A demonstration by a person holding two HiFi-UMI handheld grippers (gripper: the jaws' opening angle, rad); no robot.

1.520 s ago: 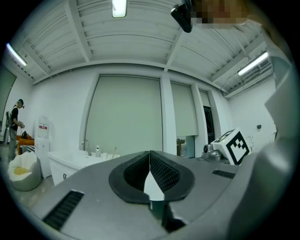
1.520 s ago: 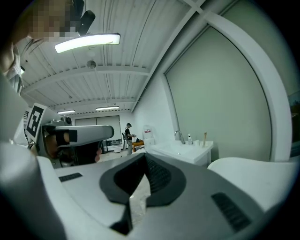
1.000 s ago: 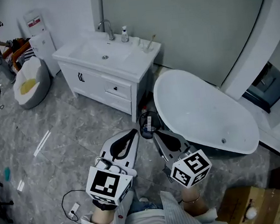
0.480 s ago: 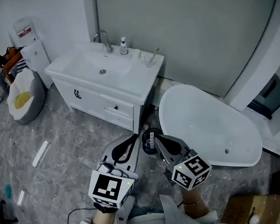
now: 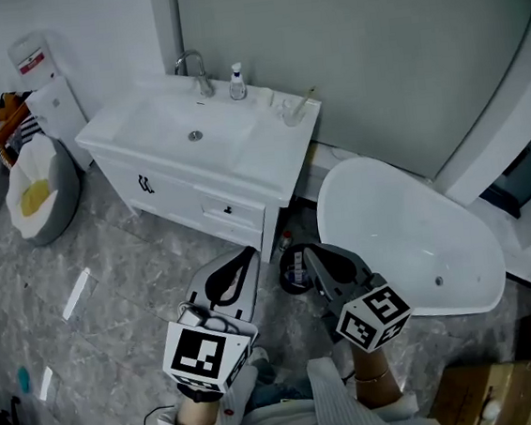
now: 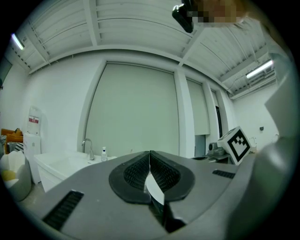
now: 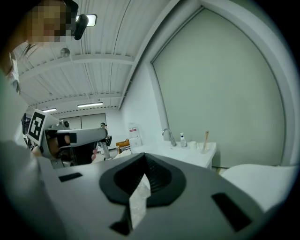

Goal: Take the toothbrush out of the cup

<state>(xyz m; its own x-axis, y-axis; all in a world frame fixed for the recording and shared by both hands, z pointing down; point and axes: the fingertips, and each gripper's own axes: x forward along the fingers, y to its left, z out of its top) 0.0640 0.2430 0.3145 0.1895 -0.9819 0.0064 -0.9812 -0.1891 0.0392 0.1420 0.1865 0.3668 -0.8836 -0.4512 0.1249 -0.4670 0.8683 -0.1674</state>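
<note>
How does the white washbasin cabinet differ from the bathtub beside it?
The washbasin cabinet is rectangular; the bathtub is oval. The cabinet has a drawer with a dark handle in front; the bathtub is one smooth shell. The cabinet carries a tap, a bottle and a cup; the bathtub carries none. Both are white and stand on the grey floor.

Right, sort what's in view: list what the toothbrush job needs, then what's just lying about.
For the job:
toothbrush, standing in the cup on the vanity
left tongs and right tongs, both shut and empty

Just lying about:
soap bottle, faucet, bathtub, beanbag, cardboard box
</note>
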